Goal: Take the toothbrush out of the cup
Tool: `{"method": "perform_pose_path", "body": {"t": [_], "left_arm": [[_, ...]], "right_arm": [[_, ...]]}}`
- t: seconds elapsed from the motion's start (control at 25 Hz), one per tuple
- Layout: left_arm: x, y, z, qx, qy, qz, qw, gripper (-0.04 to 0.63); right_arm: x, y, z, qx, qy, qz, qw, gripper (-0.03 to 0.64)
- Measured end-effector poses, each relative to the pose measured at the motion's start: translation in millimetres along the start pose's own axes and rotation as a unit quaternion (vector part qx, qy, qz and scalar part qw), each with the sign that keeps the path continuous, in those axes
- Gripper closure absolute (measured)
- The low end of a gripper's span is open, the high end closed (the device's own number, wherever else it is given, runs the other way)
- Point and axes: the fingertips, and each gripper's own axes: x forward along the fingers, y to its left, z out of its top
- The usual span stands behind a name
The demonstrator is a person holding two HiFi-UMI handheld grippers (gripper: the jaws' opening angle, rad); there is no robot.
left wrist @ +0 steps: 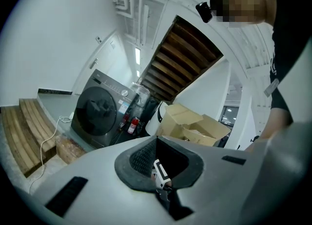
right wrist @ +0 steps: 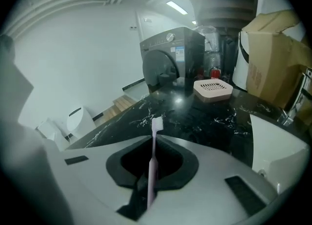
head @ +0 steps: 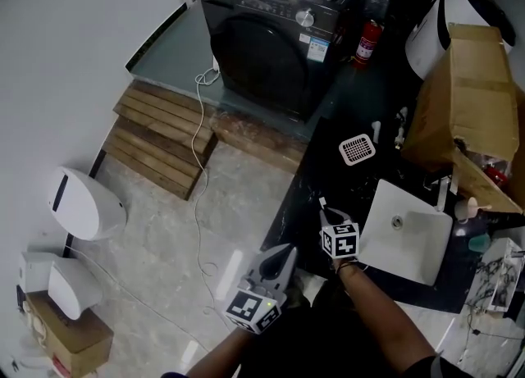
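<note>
Right gripper view: toothbrush [right wrist: 154,146] clamped in closed jaws

The right gripper [right wrist: 147,192] pinches the pink handle low down. The white bristles stick out past the jaws, above the black marble bench [right wrist: 195,114]. A white sink [head: 408,229] lies just to its right. The left gripper [left wrist: 163,190] hangs beside the bench edge, jaws together with nothing between them.

Dark marbled worktop [head: 326,173] carries a white sink [head: 408,233], a cardboard box [head: 467,106] and possibly a slotted soap dish [head: 357,149].
</note>
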Motion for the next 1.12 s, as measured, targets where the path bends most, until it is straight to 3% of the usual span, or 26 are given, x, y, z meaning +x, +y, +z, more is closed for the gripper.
{"method": "perform_pose_path", "body": {"t": [0.2, 0.68, 0.88, 1.12], "left_arm": [[2.6, 0.1, -1.7, -0.005, 0.004, -0.004, 1.0, 0.575], [0.0, -4.6, -1.3, -0.016, 0.0, -0.012, 0.9998, 0.575], [-1.3, -4.9, -1.2, -0.012, 0.003, -0.009, 0.9999, 0.575], [14.9, -21.0, 1.4, 0.002, 0.001, -0.02, 0.9998, 0.575]], "right_arm": [[3.0, 0.0, -0.9, -0.018, 0.007, -0.007, 1.0, 0.581], [-1.2, 5.8, -1.3, -0.007, -0.001, 0.002, 1.0, 0.549], [-21.2, 13.2, 12.3, -0.002, -0.032, 0.011, 0.999, 0.526], [-83.0, 3.3, 49.7, 0.01, -0.103, 0.021, 0.994, 0.539]]}}
